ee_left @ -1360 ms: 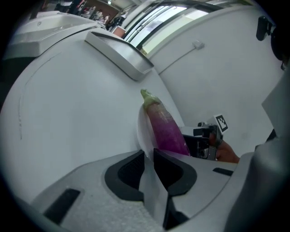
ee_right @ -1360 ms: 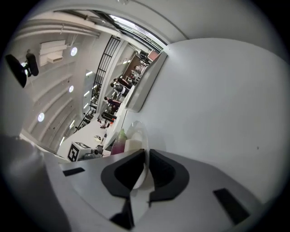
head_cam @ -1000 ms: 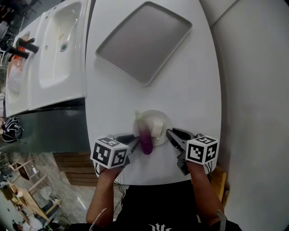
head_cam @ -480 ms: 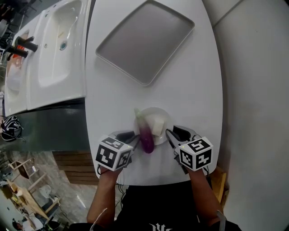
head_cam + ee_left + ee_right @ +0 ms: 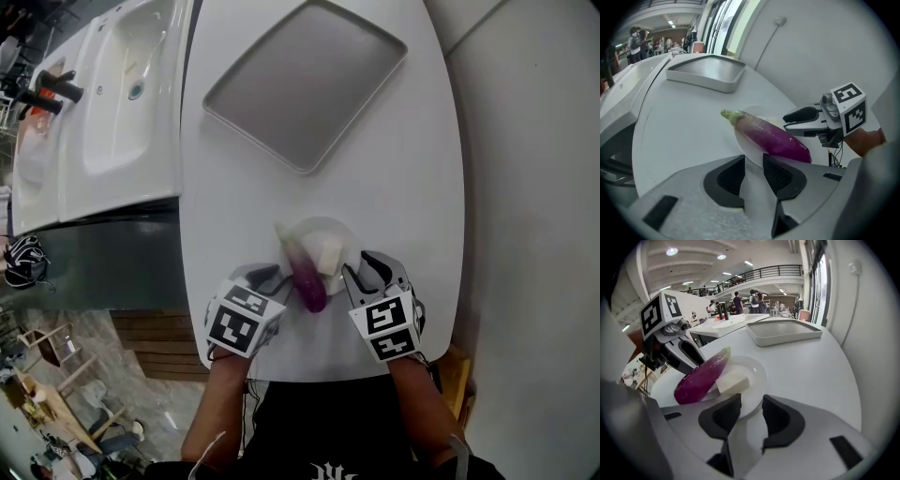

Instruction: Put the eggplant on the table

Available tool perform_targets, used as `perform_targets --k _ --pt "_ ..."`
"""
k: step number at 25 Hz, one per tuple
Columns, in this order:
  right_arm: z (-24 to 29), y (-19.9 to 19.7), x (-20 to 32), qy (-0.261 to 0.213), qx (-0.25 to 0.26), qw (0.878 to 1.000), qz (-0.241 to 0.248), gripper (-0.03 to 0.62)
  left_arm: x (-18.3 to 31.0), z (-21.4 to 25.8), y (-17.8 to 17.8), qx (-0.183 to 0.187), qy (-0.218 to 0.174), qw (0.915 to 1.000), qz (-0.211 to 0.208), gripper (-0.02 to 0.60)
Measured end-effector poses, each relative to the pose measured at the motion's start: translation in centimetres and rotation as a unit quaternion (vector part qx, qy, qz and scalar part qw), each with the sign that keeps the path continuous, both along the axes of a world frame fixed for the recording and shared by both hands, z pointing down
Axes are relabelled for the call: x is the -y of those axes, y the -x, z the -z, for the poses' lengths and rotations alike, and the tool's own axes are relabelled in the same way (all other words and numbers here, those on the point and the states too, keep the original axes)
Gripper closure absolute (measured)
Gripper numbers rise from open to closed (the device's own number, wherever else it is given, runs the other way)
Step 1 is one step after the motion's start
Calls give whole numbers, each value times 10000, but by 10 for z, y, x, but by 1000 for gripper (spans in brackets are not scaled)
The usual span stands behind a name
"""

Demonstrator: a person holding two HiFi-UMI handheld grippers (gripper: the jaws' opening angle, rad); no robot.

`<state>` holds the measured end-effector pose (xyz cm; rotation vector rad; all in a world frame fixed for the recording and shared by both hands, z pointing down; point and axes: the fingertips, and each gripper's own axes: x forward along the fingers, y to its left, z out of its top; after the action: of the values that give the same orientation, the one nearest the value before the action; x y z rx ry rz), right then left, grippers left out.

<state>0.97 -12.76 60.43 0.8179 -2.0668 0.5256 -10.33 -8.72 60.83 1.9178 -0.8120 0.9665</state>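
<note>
Not much of the job is done yet, going by how things lie. At the desk's (image 5: 403,187) near edge, the left gripper (image 5: 753,164) is held just beside the eggplant's (image 5: 303,271) purple end. Its jaws are seen a little apart, with nothing pinched between them. The right gripper (image 5: 751,401) is parked at the near-right rim of the plate (image 5: 345,242). Its jaws have just been opening and are now spread; the rim shows in the gap, but no pad is pressed on it. So nothing is gripped by either one.

The eggplant is found on the plate, laid along its left side. The green stem is pointed toward the far edge and the purple end is hung out past the near-left rim. A white block (image 5: 329,254) is sat on the plate right beside it, touching it by the look of the right gripper view. The plate itself is placed close to the near edge, between the two grippers.

Farther off, toward the desk's far edge, a grey tray (image 5: 305,84) is seen, well apart from the plate. A sink (image 5: 117,103) is set past the left edge.

Basically everything is left to be done: the eggplant has to be grabbed, lifted off the plate and set down on bare desk. Room for that is seen to the right of the plate and between plate and tray, so a drop spot shouldn't be an issue.
</note>
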Motion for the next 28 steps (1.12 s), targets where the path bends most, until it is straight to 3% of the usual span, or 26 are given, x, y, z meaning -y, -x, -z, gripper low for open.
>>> perform_targets --k 4,6,8,11,15,18,21,22,25,28 --pt "-1 9 -5 -650 -668 9934 672 465 -1 -2 1 246 -500 9983 -164 471" --pt "-2 14 -19 -779 -937 9874 1013 513 -7 0 -1 432 -801 9953 -342 471" --pt "-2 18 -25 -863 -1000 9847 1138 559 -9 2 -1 597 -1025 9916 -518 472" --pt "16 18 -15 -1165 -690 9863 939 557 -1 11 3 660 -1325 9873 -582 472" --pt "65 4 -24 -1691 -12 9830 712 559 2 41 6 260 -2007 9786 -374 472" --pt "101 -5 -48 -1953 514 9767 721 577 -5 59 7 64 -2385 9701 -445 472" --pt "141 -11 -96 -2165 1009 9682 744 585 -40 95 -3 -302 -2881 9554 -568 506" --pt "154 -13 -117 -2161 1281 9654 692 586 -57 109 -12 -550 -3005 9505 -567 543" --pt "184 -22 -174 -2081 1955 9572 473 589 -113 143 -54 -1423 -2991 9416 -608 555" --pt "195 -30 -220 -2037 2052 9561 477 589 -161 163 -96 -1708 -3045 9327 -908 563"
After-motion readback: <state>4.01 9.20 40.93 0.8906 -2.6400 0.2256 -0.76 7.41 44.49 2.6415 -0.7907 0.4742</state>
